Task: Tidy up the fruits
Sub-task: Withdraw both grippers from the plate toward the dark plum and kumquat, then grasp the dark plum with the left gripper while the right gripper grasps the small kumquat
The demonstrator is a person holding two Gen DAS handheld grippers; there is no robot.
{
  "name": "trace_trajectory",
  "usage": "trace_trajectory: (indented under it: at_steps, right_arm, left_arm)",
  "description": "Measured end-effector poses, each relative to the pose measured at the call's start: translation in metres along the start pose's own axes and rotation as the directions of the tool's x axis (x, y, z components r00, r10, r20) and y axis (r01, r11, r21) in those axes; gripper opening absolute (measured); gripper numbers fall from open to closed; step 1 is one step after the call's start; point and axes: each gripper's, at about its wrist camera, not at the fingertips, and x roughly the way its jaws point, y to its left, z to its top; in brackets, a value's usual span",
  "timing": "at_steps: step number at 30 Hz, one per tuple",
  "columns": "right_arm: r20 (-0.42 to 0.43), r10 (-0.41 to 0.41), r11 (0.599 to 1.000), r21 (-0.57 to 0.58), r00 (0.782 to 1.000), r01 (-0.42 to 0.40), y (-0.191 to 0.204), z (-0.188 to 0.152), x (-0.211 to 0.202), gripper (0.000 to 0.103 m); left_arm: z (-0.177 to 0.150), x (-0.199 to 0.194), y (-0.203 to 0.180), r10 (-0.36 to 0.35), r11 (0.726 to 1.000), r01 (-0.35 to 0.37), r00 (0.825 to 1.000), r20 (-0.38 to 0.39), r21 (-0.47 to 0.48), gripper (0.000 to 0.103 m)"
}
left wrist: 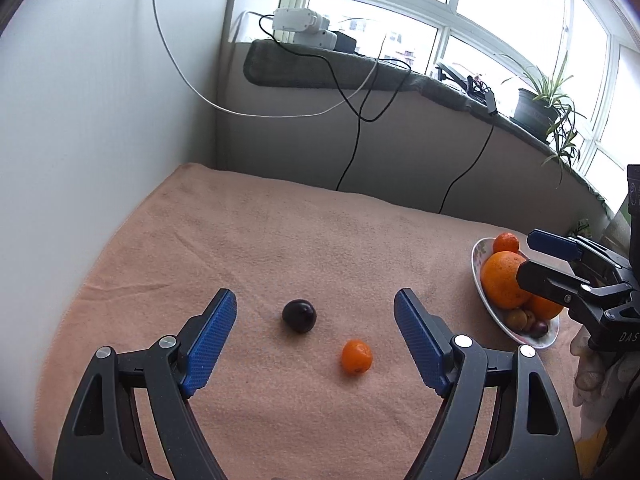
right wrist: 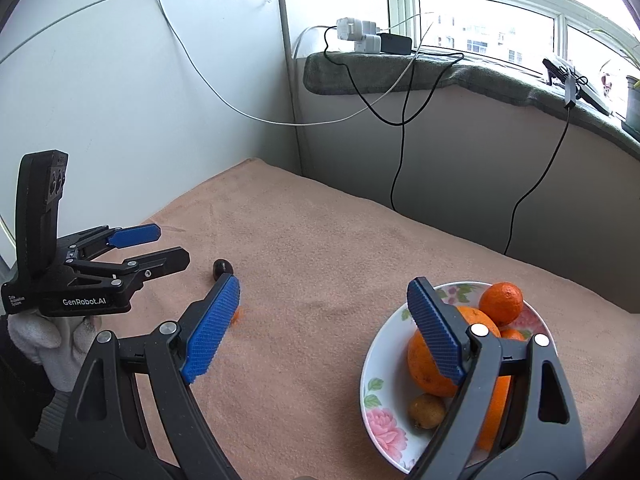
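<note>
We hold the left gripper spread wide over the dark plum, the small orange at its 4 o'clock. Either could roll on the towel. The right gripper, spread, flanks the full plate; open room lies at 12 o'clock.

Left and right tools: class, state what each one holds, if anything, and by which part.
Nothing is held. The left tool stands open above the dark plum and small orange; the right tool is open beside the bowl.
</note>
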Motion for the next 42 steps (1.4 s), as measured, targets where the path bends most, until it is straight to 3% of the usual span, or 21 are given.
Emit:
trace_trajectory:
  at_steps: [8, 11, 13, 22, 28, 31, 42]
  right_arm:
    - [-0.051, 0.049, 0.998, -0.037, 0.998, -0.051, 0.025, -0.003, 0.025, 0.088]
    - [-0.073, 0.062, 0.996, -0.058, 0.995, -0.066, 0.034, -0.006, 0.034, 0.088]
    - [-0.093, 0.074, 0.995, -0.065, 0.993, -0.081, 0.039, -0.009, 0.041, 0.082]
    - [-0.182, 0.129, 0.986, -0.079, 0.975, -0.145, 0.056, -0.021, 0.074, 0.057]
    - [-0.210, 0.156, 0.981, -0.077, 0.965, -0.175, 0.063, -0.024, 0.089, 0.054]
    - [-0.229, 0.166, 0.979, -0.076, 0.959, -0.188, 0.064, -0.026, 0.094, 0.045]
    - [-0.252, 0.178, 0.977, -0.072, 0.951, -0.202, 0.070, -0.029, 0.110, 0.044]
  left_arm:
    - [-0.007, 0.007, 0.018, 0.000, 1.000, 0.000, 1.000, -0.017, -0.022, 0.079]
    - [-0.008, 0.013, 0.020, -0.007, 1.000, 0.007, 1.000, -0.029, -0.024, 0.069]
    - [-0.009, 0.017, 0.020, -0.016, 1.000, 0.015, 0.999, -0.037, -0.026, 0.068]
    - [-0.013, 0.034, 0.016, -0.066, 0.998, 0.064, 0.994, -0.089, -0.024, 0.044]
    - [-0.012, 0.045, 0.016, -0.088, 0.996, 0.086, 0.989, -0.117, -0.027, 0.036]
    - [-0.013, 0.050, 0.017, -0.095, 0.995, 0.091, 0.987, -0.127, -0.036, 0.035]
    - [-0.013, 0.060, 0.014, -0.098, 0.995, 0.095, 0.985, -0.145, -0.025, 0.028]
